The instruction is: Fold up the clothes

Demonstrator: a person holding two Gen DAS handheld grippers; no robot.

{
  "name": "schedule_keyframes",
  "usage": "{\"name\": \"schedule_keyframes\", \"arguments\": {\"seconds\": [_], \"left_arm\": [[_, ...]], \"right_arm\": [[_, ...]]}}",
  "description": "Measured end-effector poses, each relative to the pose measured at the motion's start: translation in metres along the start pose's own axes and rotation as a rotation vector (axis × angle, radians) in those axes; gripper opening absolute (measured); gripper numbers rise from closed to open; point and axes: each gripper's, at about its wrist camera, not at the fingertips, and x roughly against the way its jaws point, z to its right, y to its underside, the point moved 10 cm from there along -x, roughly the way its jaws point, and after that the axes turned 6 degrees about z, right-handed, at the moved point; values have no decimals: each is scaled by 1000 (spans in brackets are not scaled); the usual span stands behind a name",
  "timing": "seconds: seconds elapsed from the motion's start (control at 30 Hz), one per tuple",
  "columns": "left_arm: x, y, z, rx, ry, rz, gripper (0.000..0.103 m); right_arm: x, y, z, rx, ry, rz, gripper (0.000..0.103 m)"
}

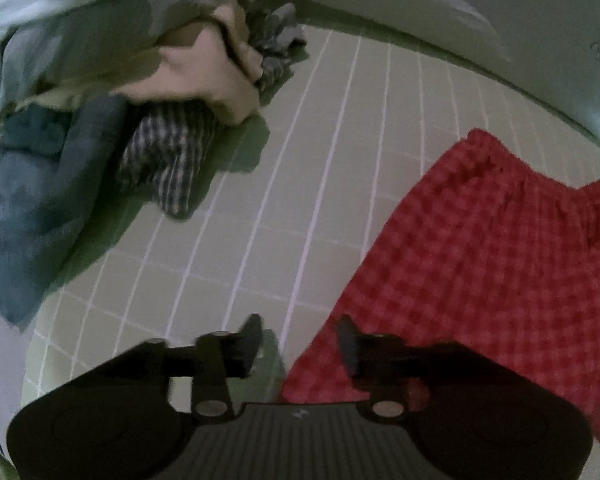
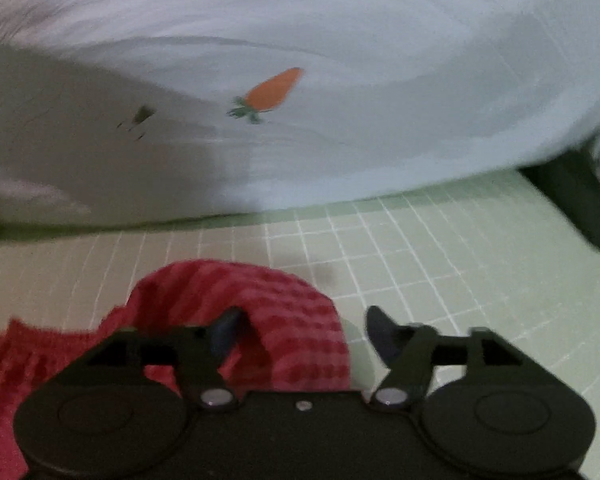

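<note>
Both claws stand open and empty over the green gridded table (image 1: pixel 340 128). From my left claw (image 1: pixel 298 344) the red checked garment (image 1: pixel 480 264) lies just to the right and ahead, its long axis running away up-right toward the far edge, with its near corner almost under my right finger. My right claw (image 2: pixel 300 332) has a raised fold of the same garment (image 2: pixel 260 304) humped between its spread fingers, leaning toward the left one; whether cloth touches it I cannot tell. I judge the right claw nearer to a grip. Unfolded clothes (image 1: pixel 100 128) are heaped far left.
</note>
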Motion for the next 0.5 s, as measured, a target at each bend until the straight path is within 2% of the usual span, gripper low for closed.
{"name": "schedule_keyframes", "arguments": {"seconds": [0.07, 0.13, 0.3, 0.33, 0.37, 0.4, 0.43, 0.5], "left_arm": [[-1, -7, 6, -4, 1, 13, 75], [-4, -12, 14, -11, 7, 18, 82], [-15, -19, 30, -44, 3, 0, 86], [-16, -20, 33, -52, 3, -3, 86], [-17, -21, 35, -58, 4, -2, 86], [-16, -21, 37, -62, 5, -1, 86], [-16, -22, 39, -65, 7, 0, 86], [-16, -20, 43, -72, 13, -1, 86]], "right_arm": [[-7, 1, 4, -55, -16, -20, 81], [-16, 1, 4, -96, -38, -46, 87], [-46, 15, -1, -153, -99, -167, 87], [-50, 19, -3, -169, -117, -192, 83], [-53, 24, -4, -186, -136, -216, 77], [-56, 28, -6, -204, -155, -240, 57], [-57, 32, -8, -216, -177, -258, 27], [-51, 35, -9, -209, -196, -253, 3]]}}
